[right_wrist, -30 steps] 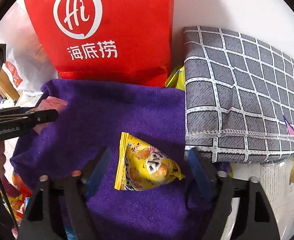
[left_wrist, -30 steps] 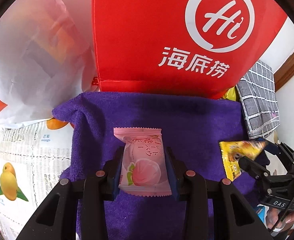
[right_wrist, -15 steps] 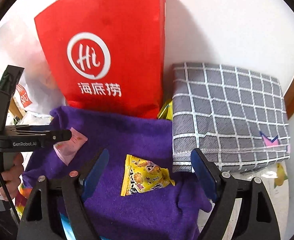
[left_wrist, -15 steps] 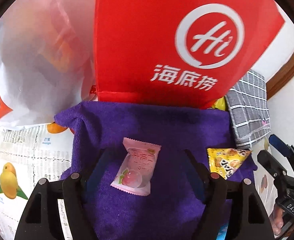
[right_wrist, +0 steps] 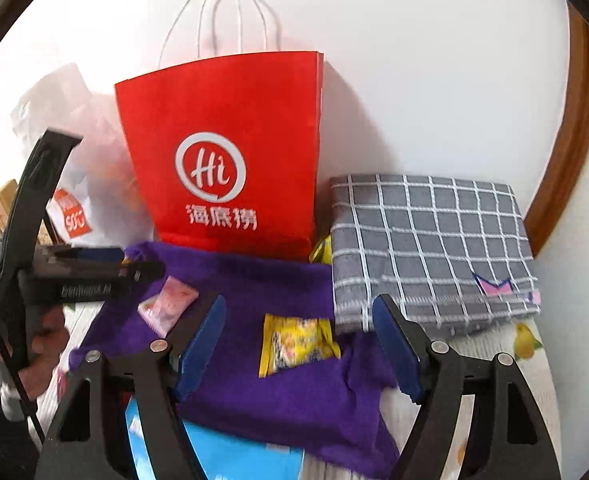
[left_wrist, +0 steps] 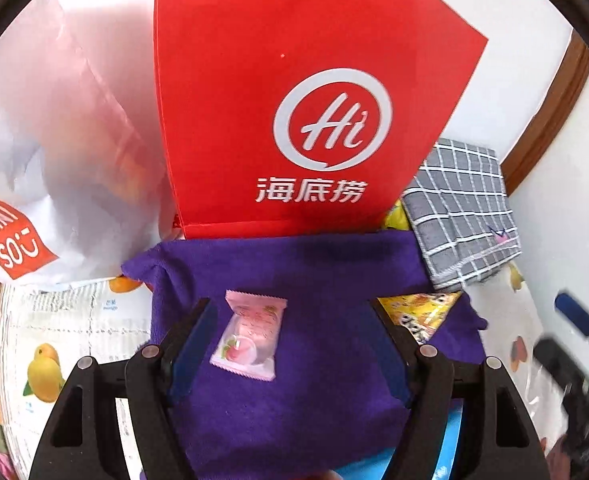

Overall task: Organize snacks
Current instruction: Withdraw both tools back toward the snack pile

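Left tongs (left_wrist: 290, 332) stand spread wide above the purple towel (left_wrist: 318, 264), holding nothing; the pink candy (left_wrist: 250, 336) lies flat on the towel between the blue pads. Right tongs (right_wrist: 298, 340) are likewise spread and empty, the yellow snack (right_wrist: 294, 340) lying on the towel between them. A red bag (right_wrist: 226, 152) stands behind, a checked cloth (right_wrist: 430, 244) beside it.
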A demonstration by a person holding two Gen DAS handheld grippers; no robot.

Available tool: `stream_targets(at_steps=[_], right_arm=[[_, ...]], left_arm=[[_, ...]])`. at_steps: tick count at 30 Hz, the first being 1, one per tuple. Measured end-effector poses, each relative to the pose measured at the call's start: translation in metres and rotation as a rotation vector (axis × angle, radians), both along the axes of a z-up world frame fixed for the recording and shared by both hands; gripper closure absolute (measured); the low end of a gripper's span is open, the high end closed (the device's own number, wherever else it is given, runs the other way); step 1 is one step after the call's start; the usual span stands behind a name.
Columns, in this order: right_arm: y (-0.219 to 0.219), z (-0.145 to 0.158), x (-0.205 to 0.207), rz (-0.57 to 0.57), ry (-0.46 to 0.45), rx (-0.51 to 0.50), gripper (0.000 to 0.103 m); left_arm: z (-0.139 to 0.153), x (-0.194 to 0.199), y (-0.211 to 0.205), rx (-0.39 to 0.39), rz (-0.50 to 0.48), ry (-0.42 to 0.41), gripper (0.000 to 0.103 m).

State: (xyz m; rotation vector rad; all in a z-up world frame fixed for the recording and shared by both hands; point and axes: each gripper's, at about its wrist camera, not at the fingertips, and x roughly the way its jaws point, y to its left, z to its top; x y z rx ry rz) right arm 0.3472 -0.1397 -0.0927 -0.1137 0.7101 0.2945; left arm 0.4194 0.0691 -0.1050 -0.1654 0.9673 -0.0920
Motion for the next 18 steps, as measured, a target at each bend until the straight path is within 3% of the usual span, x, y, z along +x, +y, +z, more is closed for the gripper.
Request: stream_targets(at_steps=[7,10,18], right_arm=[[-0.007,-0.007,-0.062,0.012,0.071,0.021,0.031],[-0.008,-0.016,-0.085,0.017,0.107,0.039,0.031],[0.005,-0.051,-0.138,0.066,0.201,0.040,0.032]], left_arm=[[0.029,-0.037,-0.002,-0.034,-0.018,-0.038,0.030],[0.030,-0.061,0.003,-0.071,-0.030,-0.017,0.030],[0.028,-0.129,0.024,-0.026,0.008,0.014,0.030]])
